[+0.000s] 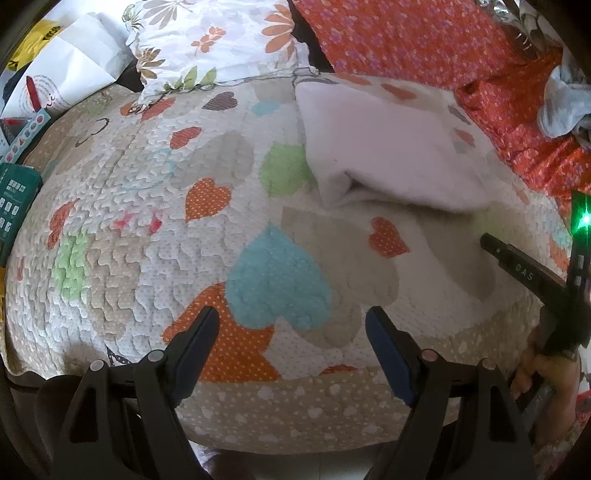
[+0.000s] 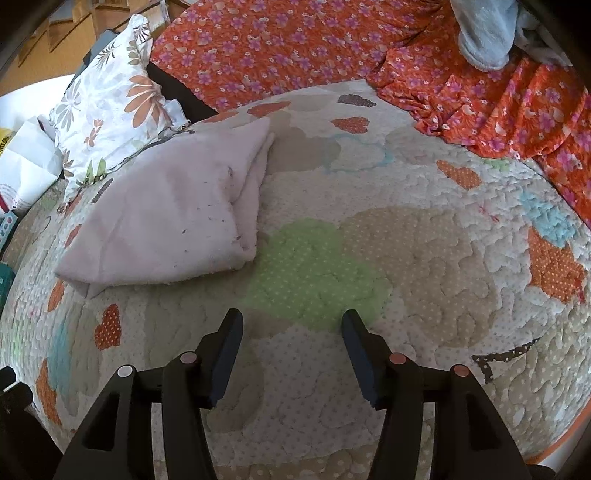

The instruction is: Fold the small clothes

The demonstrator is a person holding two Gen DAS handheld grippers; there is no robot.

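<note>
A pale pink folded cloth (image 1: pixel 384 147) lies on the heart-patterned quilt (image 1: pixel 147 206), up and to the right in the left wrist view. In the right wrist view the same cloth (image 2: pixel 177 214) lies folded at the left. My left gripper (image 1: pixel 291 317) is open and empty above the quilt, short of the cloth. My right gripper (image 2: pixel 291 321) is open and empty above a green patch of the quilt (image 2: pixel 443 258), to the right of the cloth. A finger of the right gripper (image 1: pixel 517 266) shows at the right edge of the left wrist view.
A floral pillow (image 2: pixel 110 107) lies behind the cloth. An orange flowered sheet (image 2: pixel 295 40) covers the back and right. A grey-blue garment (image 2: pixel 484 33) lies on it at the far right. White paper bags (image 1: pixel 66 66) and a green box (image 1: pixel 14 199) sit at the left.
</note>
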